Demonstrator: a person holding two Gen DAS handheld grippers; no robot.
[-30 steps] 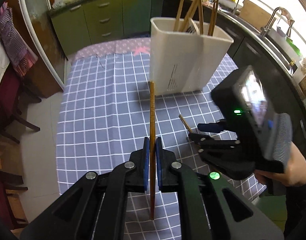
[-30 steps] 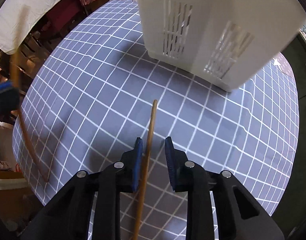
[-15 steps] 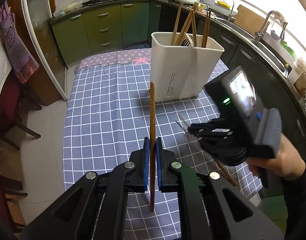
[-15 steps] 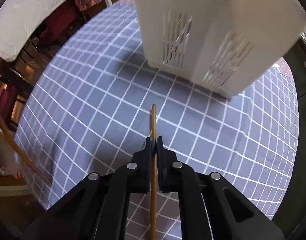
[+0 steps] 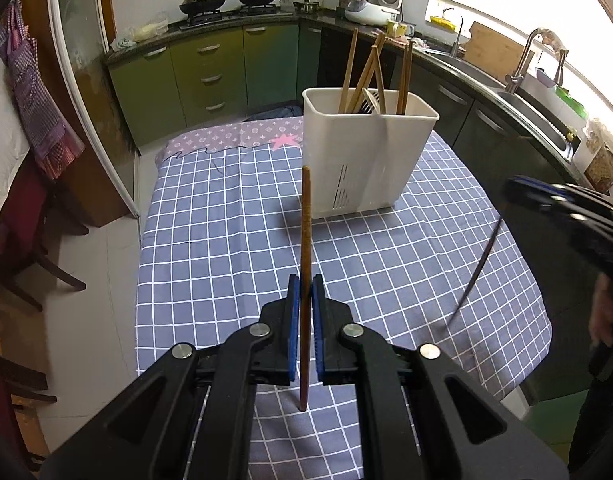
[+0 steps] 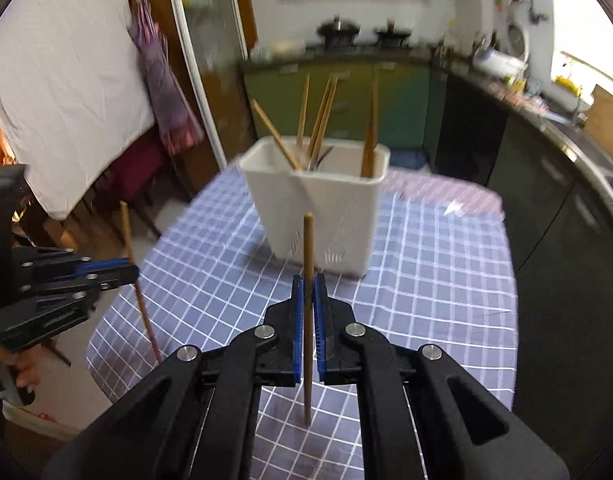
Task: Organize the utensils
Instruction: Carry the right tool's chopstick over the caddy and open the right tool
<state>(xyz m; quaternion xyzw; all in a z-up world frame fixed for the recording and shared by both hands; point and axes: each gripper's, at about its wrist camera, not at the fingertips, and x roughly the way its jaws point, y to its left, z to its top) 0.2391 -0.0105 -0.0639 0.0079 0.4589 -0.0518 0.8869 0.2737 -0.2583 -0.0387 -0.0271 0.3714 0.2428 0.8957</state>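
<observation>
My left gripper (image 5: 305, 286) is shut on a brown chopstick (image 5: 305, 216) that stands upright between its blue pads, above the checked tablecloth. My right gripper (image 6: 308, 286) is shut on a second, lighter chopstick (image 6: 308, 240), also upright. A white utensil holder (image 5: 366, 152) stands at the far side of the table with several chopsticks and a dark utensil in it; it also shows in the right wrist view (image 6: 322, 208). The right gripper (image 5: 538, 196) appears blurred at the right of the left wrist view; the left gripper (image 6: 122, 272) shows at the left of the right wrist view.
The table wears a blue-grey checked cloth (image 5: 234, 232). Green kitchen cabinets (image 5: 210, 76) line the back wall, a sink and tap (image 5: 526, 60) are on the right, and dark chairs (image 5: 22, 248) stand left of the table.
The right gripper closed on the chopstick lying on the cloth and lifted it clear of the table. The left gripper rose and drew back with its chopstick still held.
</observation>
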